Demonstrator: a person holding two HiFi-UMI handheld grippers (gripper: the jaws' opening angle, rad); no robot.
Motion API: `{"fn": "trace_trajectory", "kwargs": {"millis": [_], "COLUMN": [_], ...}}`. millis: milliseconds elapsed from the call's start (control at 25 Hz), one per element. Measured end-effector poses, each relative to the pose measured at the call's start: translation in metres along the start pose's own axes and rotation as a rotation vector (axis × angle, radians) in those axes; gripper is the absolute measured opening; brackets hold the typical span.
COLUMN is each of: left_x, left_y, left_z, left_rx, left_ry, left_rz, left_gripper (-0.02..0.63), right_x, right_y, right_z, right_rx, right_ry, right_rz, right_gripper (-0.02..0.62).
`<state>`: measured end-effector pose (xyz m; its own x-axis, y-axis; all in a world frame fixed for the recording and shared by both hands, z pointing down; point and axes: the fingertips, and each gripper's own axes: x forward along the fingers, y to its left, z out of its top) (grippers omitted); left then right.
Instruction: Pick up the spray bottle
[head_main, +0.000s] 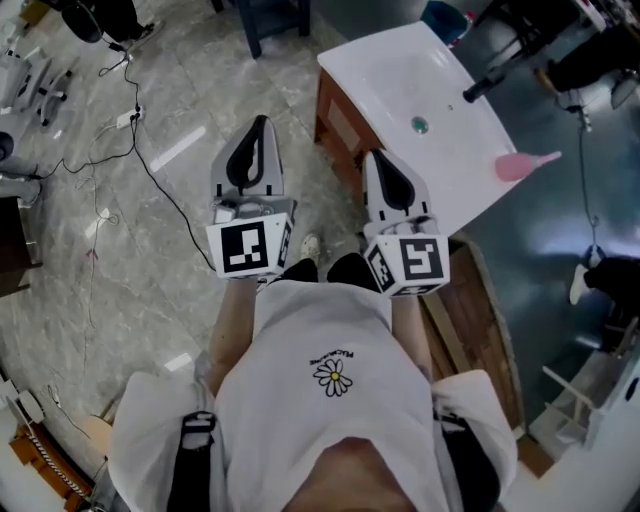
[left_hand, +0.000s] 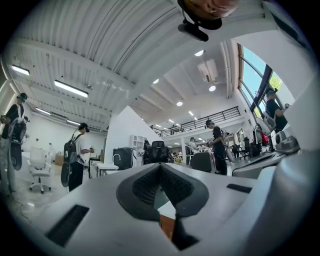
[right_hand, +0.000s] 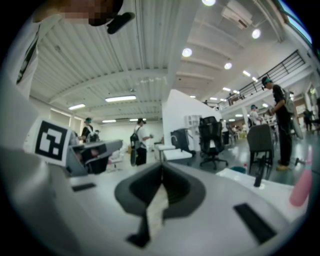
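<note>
While pink spray bottle (head_main: 522, 165) sits on white counter (head_main: 395, 75), shirt lettering (head_main: 333, 356) unreadable.

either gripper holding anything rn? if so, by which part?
Nothing is held. The left gripper and the right gripper both have their jaws shut with nothing between them. The pink spray bottle sits apart from both on the white sink counter.
</note>
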<state>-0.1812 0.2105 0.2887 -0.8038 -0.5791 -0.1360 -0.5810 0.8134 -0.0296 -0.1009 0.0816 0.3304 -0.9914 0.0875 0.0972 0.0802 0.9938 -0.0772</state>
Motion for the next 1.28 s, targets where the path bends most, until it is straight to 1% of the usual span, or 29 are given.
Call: {"fn": "trace_trajectory", "kwargs": {"millis": [160,280,400,520,680,800,920,1040,1160,1280], "left_x": [0.024,0.041,0.044,0.05,0.061,0.072,0.088,0.106,0.122,0.139], "left_y": [0.01,0.01,0.002,-0.003,-0.006,-0.014,-0.034,-0.073,-0.115,-0.146], "left_z": [-0.01,-0.02,-0.026,-0.021,-0.018,-0.016,-0.012,-0.006,-0.004,-0.003], "left_rx": [-0.024,-0.016,-0.007,0.012,0.018,0.013,-0.012,0.004,0.022,0.008], "left_ry": [0.021,0.043,0.062,0.04,0.034,0.024,0.002,-0.034,-0.052,-0.063], "left_rz": [0.011,0.034,0.045,0.043,0.048,0.035,-0.012,-0.095,-0.192,-0.287], "left_gripper": [0.02,0.02,0.02,0.02,0.02,0.02,0.02,0.02,0.02,0.02], "right_x": [0.025,0.042,0.048,0.054,0.06,0.062,0.058,0.045,0.034,0.023], "right_y": [-0.01,-0.028,-0.042,-0.048,-0.054,-0.062,-0.08,-0.109,-0.145,-0.171], "right_z": [0.001,-0.003,-0.003,0.005,0.011,0.013,0.016,0.017,0.01,0.005], "right_rx": [-0.008,0.008,0.022,0.016,0.01,0.006,0.015,0.033,0.067,0.121], "right_ry": [0.016,0.023,0.028,0.007,-0.016,-0.021,-0.035,-0.066,-0.083,-0.096], "right_rz": [0.004,0.021,0.032,0.047,0.057,0.051,0.02,-0.032,-0.113,-0.2], "right_gripper": [0.029,0.029,0.029,0.029,0.029,0.029,0.029,0.029,0.029,0.029]}}
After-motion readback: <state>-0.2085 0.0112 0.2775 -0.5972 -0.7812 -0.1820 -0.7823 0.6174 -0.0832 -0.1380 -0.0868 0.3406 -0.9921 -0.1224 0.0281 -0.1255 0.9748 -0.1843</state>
